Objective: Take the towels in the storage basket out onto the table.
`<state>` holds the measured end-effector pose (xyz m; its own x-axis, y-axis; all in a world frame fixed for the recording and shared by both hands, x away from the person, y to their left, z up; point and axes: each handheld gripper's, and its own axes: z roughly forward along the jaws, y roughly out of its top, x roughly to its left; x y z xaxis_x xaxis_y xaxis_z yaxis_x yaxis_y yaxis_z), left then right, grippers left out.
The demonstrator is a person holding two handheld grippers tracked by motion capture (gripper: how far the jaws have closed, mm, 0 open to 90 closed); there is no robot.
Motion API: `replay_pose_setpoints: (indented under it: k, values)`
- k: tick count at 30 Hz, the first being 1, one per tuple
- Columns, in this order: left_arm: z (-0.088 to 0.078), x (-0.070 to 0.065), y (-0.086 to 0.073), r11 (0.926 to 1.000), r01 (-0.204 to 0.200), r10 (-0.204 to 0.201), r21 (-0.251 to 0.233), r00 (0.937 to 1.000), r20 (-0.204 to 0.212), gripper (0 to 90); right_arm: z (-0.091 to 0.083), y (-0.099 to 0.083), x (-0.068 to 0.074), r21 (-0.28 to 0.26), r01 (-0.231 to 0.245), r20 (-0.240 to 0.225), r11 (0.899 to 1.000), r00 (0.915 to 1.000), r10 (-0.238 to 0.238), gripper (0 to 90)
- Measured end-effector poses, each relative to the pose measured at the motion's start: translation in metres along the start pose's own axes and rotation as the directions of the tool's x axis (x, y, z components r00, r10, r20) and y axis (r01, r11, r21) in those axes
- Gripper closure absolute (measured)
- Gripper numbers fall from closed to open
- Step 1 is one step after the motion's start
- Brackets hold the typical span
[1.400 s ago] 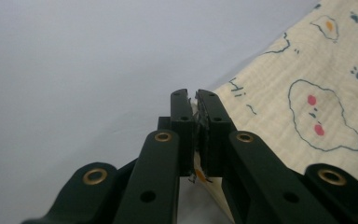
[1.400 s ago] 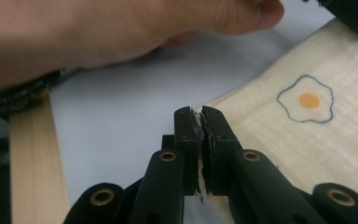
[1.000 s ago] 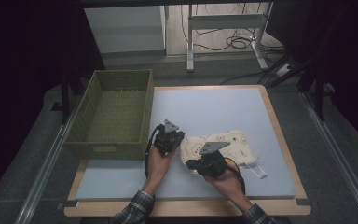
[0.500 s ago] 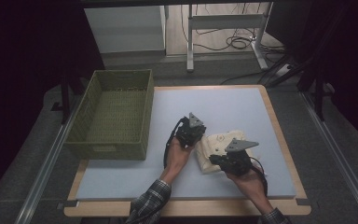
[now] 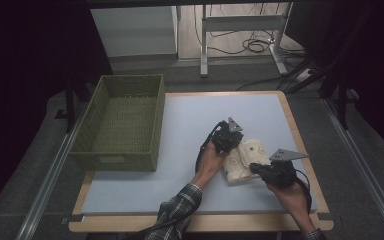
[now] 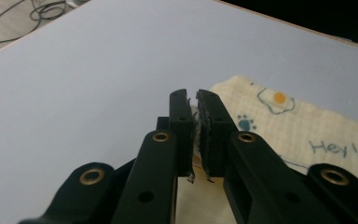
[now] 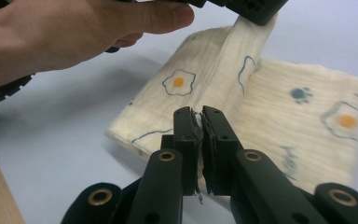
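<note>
A cream cloth (image 5: 243, 161) printed with fried eggs and paw marks lies folded on the pale blue table top (image 5: 190, 125), right of centre. My left gripper (image 5: 228, 138) is at the cloth's far left corner, shut on a fold of it; cloth (image 6: 284, 126) shows between the pads and spreads to the right. My right gripper (image 5: 272, 172) is at the near right edge of the cloth, its jaws shut on the cloth (image 7: 303, 121). In the right gripper view the left gripper (image 7: 256, 9) holds a strip of fabric raised.
A green woven basket (image 5: 121, 120) stands at the table's left, with nothing in it. The wooden table rim (image 5: 300, 145) runs close to the right of my right hand. Desk legs and cables (image 5: 250, 45) lie on the floor beyond the table.
Both grippers have moved to the right with the cloth. The cloth has drawn into a narrower, folded shape and sits farther right than a second ago.
</note>
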<state>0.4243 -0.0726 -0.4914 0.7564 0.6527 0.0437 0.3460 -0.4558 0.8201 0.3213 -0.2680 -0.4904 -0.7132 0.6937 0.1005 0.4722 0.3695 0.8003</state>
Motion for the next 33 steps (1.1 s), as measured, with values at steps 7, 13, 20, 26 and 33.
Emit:
replay_pose_setpoints:
  k: [7, 13, 20, 26, 33]
  values:
    - [0.017, -0.011, 0.017, 0.9995, -0.028, 0.028, 0.012, 0.9994, 0.021, 84.5, -0.013, -0.007, -0.013, -0.008, -0.024, 0.033, 1.0, 0.9991, 0.024, 84.4]
    - [0.033, -0.018, 0.022, 0.9979, -0.048, 0.047, 0.043, 0.9985, 0.028, 83.9, -0.015, -0.014, -0.022, 0.005, -0.04, 0.059, 0.999, 0.9974, 0.04, 84.1]
    - [0.047, -0.021, 0.021, 0.9991, -0.003, 0.001, 0.043, 0.9992, 0.039, 73.2, -0.01, -0.021, -0.031, 0.027, -0.061, 0.074, 0.998, 0.9955, 0.059, 82.8]
    - [0.038, -0.015, 0.024, 0.9994, 0.026, -0.027, 0.022, 0.9987, 0.044, 53.4, -0.012, -0.023, -0.037, 0.046, -0.065, 0.11, 0.997, 0.9922, 0.059, 73.1]
    - [0.018, -0.003, 0.017, 0.9993, 0.03, -0.03, 0.021, 0.9992, 0.028, 48.6, -0.032, -0.029, -0.047, 0.05, -0.077, 0.166, 0.996, 0.9837, 0.068, 66.5]
